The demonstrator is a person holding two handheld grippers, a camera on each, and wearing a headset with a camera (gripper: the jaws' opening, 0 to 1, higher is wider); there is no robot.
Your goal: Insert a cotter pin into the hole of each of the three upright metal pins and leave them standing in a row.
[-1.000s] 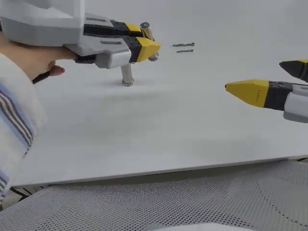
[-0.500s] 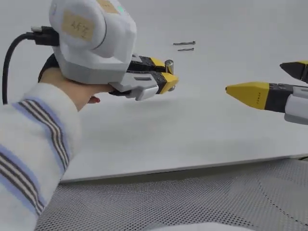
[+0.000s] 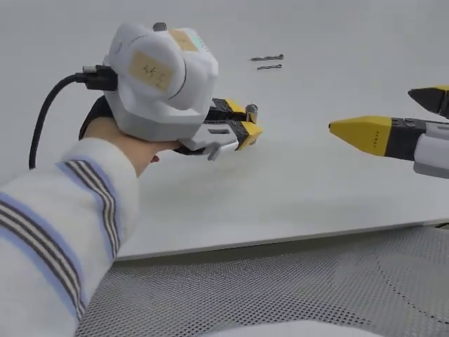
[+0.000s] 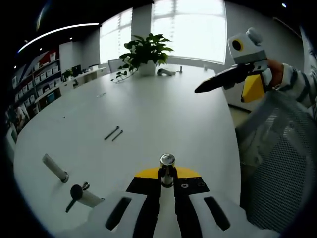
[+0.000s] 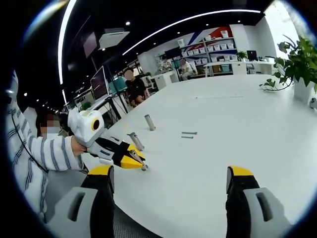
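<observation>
White table (image 3: 302, 182): left claw (image 4: 167, 175) clamps metal pin (image 4: 167, 160), end poking past tips; right claw (image 5: 169, 174) wide.

White tabletop (image 3: 316, 189) right across, plain and pale. The left gripper (image 3: 247, 128) shows yellow tips, a black band behind them, then a white-grey shell with two beige labels, and a black cable (image 3: 36, 123) at its left end. The metal pin (image 4: 167, 163) in its jaws is shiny silver. At near left the sleeve (image 3: 63, 232) is white with blue and dark stripes. Over on the right, the right gripper (image 3: 372, 112) matches: yellow tips, black, then light grey. Far off, two cotter pins (image 3: 268, 62) read dark grey. Nearest, the chair mesh (image 3: 280, 295) is grey, dotted with fine holes. In the left gripper view, a green plant (image 4: 146, 47) stands at the far end.
</observation>
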